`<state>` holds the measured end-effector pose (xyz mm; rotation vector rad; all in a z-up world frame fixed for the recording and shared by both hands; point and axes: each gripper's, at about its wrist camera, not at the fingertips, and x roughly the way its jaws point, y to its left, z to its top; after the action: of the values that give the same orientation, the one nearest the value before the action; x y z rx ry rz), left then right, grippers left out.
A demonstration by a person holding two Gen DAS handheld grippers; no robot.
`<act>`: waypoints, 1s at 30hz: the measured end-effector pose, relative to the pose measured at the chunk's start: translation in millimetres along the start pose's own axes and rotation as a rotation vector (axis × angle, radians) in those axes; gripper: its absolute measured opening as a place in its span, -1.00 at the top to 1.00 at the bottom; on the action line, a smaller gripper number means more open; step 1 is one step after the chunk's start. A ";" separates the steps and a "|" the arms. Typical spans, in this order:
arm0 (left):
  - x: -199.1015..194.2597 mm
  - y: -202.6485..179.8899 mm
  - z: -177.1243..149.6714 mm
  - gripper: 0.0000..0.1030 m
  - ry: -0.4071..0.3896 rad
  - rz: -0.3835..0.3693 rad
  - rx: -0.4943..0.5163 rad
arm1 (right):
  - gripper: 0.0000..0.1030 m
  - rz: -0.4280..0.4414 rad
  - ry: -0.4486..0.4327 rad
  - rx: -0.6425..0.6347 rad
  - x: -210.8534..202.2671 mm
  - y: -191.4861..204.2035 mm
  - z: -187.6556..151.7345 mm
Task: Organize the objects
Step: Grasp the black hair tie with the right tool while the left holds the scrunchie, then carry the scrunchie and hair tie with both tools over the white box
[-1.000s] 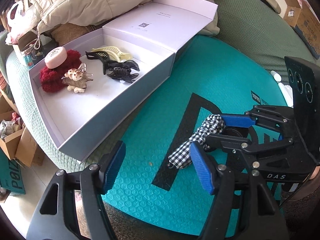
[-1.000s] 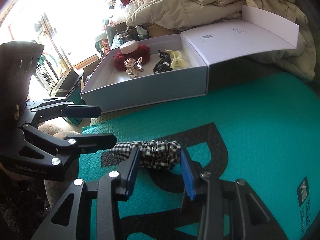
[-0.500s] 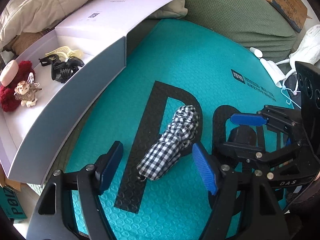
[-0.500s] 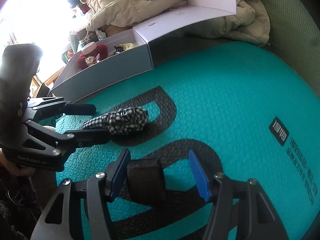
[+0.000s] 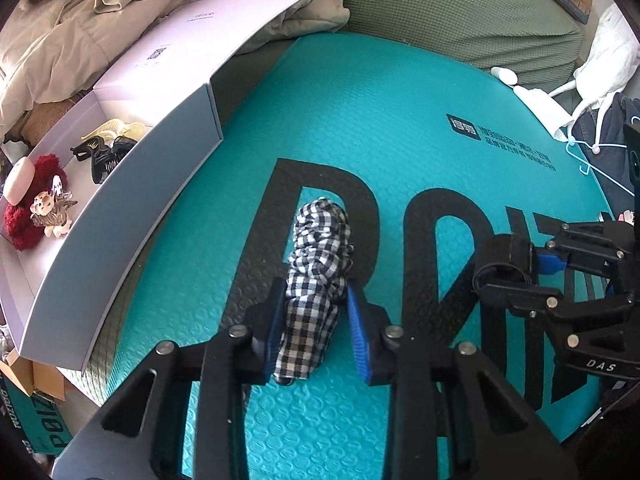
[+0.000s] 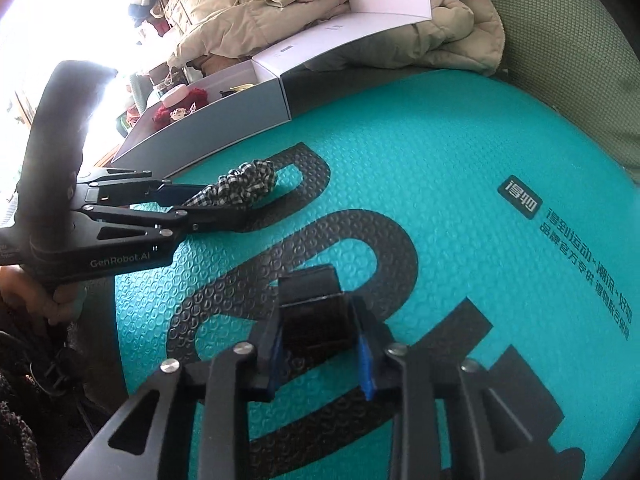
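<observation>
My left gripper (image 5: 316, 322) just clamped the checked scrunchie (image 5: 318, 276); my right gripper (image 6: 320, 350) clamped what looks like a black band (image 6: 314, 312). Both should go into the box (image 5: 120, 216).

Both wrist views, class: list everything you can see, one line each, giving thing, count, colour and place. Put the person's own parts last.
mat: 1, teal with black letters, under everything
checked scrunchie: 1, black and white, on the mat, near end between the left pads
black band: 1, black, on the mat between the right pads
box: 1, white, open, at the mat's left edge
hair claws: 2 black and 1 cream, in the box
red scrunchie: 1, in the box
pink case: 1, on the red scrunchie
figure clip: 1, gold-brown, against the red scrunchie
jacket: 1, beige, behind the box
left gripper: black, blue pads, closed on the checked scrunchie
right gripper: black, blue pads, closed on the black band
</observation>
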<state>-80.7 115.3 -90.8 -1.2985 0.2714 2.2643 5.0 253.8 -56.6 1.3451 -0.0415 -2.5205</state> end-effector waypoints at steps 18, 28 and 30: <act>-1.4 -28.8 -13.8 0.30 -0.040 0.038 0.033 | 0.50 -0.054 -0.023 0.024 -10.6 -3.2 -14.5; -9.9 -23.0 -11.6 0.57 -0.013 -0.011 -0.016 | 0.52 -0.036 -0.045 0.027 -8.4 -1.4 -7.5; -15.0 -21.0 -13.9 0.57 -0.016 -0.014 -0.025 | 0.52 -0.033 -0.049 0.013 -9.0 2.5 -3.3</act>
<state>-53.2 122.5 -83.8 -1.2907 0.2284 2.2721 13.1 254.2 -50.8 1.2987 -0.0470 -2.5850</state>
